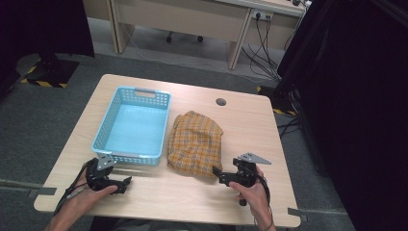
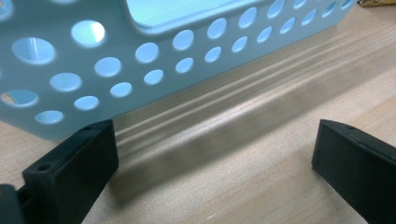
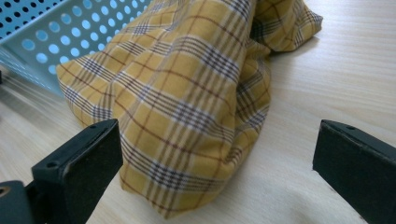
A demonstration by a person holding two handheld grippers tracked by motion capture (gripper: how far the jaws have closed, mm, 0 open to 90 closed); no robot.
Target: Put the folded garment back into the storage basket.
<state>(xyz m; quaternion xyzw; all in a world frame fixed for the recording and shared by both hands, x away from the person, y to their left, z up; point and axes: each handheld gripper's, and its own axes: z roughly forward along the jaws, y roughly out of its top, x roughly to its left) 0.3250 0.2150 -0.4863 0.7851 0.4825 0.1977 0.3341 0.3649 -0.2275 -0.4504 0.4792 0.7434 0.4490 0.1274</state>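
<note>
A crumpled yellow plaid cloth lies heaped on the tabletop, just right of an empty light-blue perforated basket that stands upright, its rim handle cut-out facing away.

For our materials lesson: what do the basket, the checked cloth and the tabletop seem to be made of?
Basket: light blue moulded plastic, smooth, with punched round holes.
Checked cloth: woven fabric, probably cotton; soft folds, yellow plaid weave.
Tabletop: pale wood-grain surface, likely laminate, matte.

- High view: even overhead light on the table; surroundings at left and right fall into deep darkness; image soft, low in detail.
- Left gripper view: basket casts streaked shadows; near wall slightly blurred.
- Right gripper view: cloth sharp, softly shadowed.
</note>
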